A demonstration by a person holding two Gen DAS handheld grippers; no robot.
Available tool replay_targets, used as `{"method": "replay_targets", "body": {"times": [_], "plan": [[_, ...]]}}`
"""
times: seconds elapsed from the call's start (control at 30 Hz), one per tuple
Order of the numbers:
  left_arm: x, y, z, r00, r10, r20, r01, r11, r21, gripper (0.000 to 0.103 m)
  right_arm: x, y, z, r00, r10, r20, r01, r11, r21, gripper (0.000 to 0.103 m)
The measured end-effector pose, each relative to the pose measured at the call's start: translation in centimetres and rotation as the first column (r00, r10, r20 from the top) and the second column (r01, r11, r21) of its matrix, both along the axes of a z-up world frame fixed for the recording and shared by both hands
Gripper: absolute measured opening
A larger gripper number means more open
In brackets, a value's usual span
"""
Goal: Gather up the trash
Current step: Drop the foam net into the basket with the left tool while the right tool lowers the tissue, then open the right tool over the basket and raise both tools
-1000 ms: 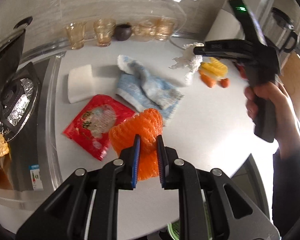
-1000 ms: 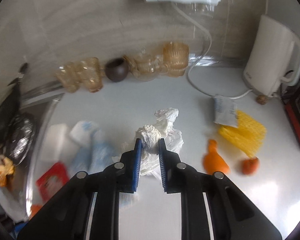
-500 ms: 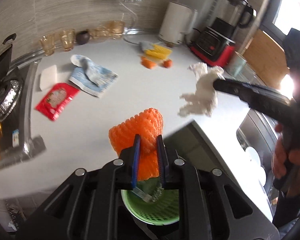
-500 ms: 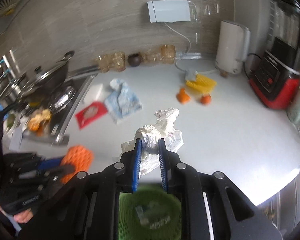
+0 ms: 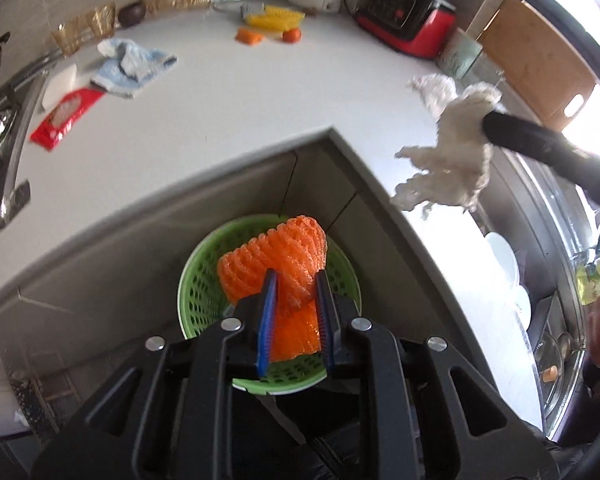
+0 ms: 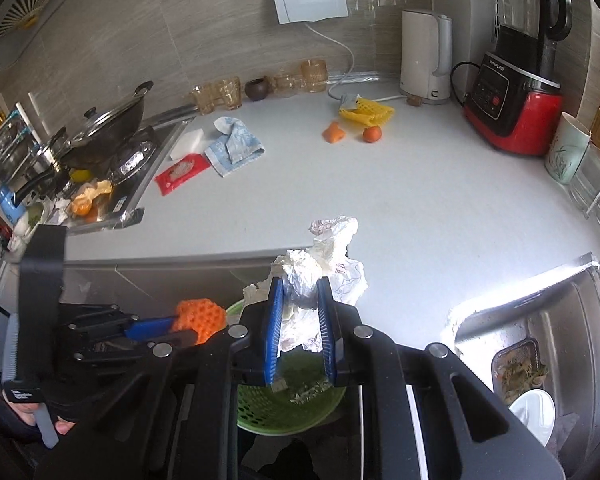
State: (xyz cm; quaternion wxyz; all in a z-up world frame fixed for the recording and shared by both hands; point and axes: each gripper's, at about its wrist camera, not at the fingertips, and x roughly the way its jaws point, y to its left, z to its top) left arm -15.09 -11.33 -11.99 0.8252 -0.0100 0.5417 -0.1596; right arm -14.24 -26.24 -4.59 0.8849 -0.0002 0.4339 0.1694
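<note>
Orange foam netting (image 5: pixel 278 256) sits between the fingers of the left gripper (image 5: pixel 295 322), whose jaws are opening above the green basket (image 5: pixel 196 292) below the counter edge (image 5: pixel 228 168). The right gripper (image 6: pixel 300 332) is clamped on crumpled white paper (image 6: pixel 320 264) nearby. Springy foam could bounce off the rim, or snag on a pad, and land on the floor.

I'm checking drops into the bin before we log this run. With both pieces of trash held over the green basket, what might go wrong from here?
1. The left gripper is opening; the springy orange foam net may snag on the fingers or bounce off the green basket rim.
2. The crumpled tissue in the right gripper hangs partly over the countertop edge, so it may miss.
3. The two grippers are close and may collide.
</note>
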Motion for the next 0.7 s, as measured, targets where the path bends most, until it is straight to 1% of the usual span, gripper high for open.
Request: {"method": "replay_targets", "body": {"times": [0.03, 0.07, 0.1, 0.2, 0.23, 0.3, 0.43, 0.5, 0.6, 0.7], "plan": [[-0.1, -0.2, -0.3, 1.000, 0.003, -0.014, -0.002, 1.000, 0.007, 0.029, -0.2, 0.1, -0.1, 1.000, 0.010, -0.001, -0.010, 1.000, -0.003, 0.018], [-0.2, -0.4, -0.6, 1.000, 0.007, -0.027, -0.006, 1.000, 0.009, 0.034, -0.5, 0.2, -0.2, 1.000, 0.022, -0.001, -0.022, 1.000, -0.008, 0.019], [-0.2, -0.5, -0.9, 0.998, 0.011, -0.055, -0.010, 1.000, 0.012, 0.041, -0.7, 0.1, -0.3, 1.000, 0.029, -0.001, -0.029, 1.000, -0.010, 0.019], [-0.5, -0.9, -1.2, 0.998, 0.018, -0.065, -0.017, 1.000, 0.022, 0.051, -1.2, 0.2, -0.6, 0.999, 0.046, -0.009, -0.046, 0.999, -0.006, 0.019], [-0.6, -1.0, -1.1, 0.998, 0.020, -0.065, -0.018, 0.999, 0.027, 0.058, -1.3, 0.2, -0.7, 0.999, 0.050, -0.012, -0.050, 0.999, -0.005, 0.019], [-0.8, -1.1, -1.0, 0.998, 0.026, -0.059, -0.024, 0.999, 0.032, 0.065, -1.4, 0.3, -0.9, 0.998, 0.057, -0.018, -0.057, 0.998, 0.000, 0.019], [-0.7, -1.1, -0.6, 0.998, 0.038, -0.046, -0.036, 0.998, 0.044, 0.071, -1.4, 0.3, -1.1, 0.997, 0.069, -0.024, -0.068, 0.998, 0.005, 0.019], [-0.6, -0.9, -0.3, 0.998, 0.052, -0.036, -0.050, 0.997, 0.051, 0.071, -1.3, 0.5, -1.2, 0.997, 0.075, -0.028, -0.075, 0.997, 0.008, 0.019], [-0.3, -0.1, 0.3, 0.995, 0.100, -0.014, -0.098, 0.993, 0.066, 0.079, -1.1, 0.7, -1.3, 0.995, 0.090, -0.033, -0.090, 0.996, 0.006, 0.020], [-0.1, 1.4, 1.1, 0.987, 0.161, 0.012, -0.162, 0.983, 0.090, 0.084, -1.1, 1.3, -1.7, 0.992, 0.114, -0.045, -0.114, 0.993, 0.000, 0.021]]}}
